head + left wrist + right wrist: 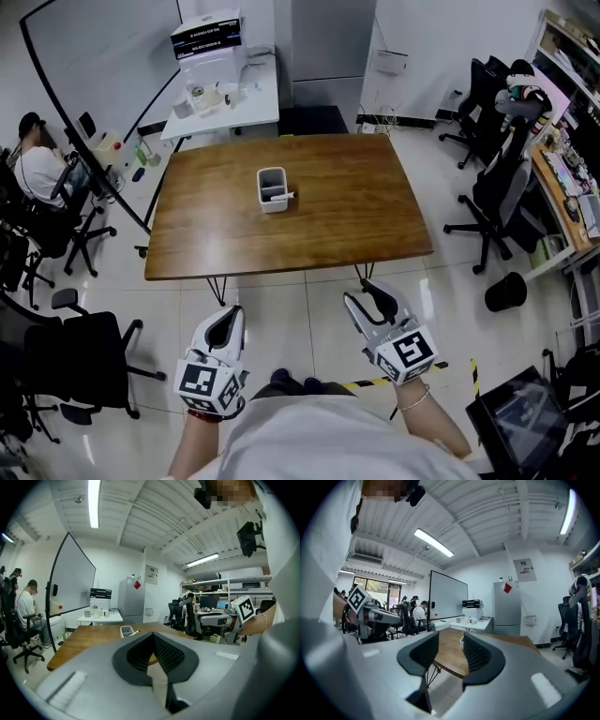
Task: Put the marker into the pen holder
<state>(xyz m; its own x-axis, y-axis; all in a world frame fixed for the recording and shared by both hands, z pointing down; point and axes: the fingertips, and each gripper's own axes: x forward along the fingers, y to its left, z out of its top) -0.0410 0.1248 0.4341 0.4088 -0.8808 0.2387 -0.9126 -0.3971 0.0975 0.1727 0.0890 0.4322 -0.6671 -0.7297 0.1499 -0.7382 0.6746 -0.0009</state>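
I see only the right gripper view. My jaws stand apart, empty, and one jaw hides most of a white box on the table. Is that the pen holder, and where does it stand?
Observer: Yes. In the head view the white pen holder stands upright near the middle of the wooden table.
Operator: Is something in it?
Observer: A slim white thing leans over its rim, possibly the marker.
Operator: And the left gripper?
Observer: Its own view shows its jaw tips together, nothing between them.
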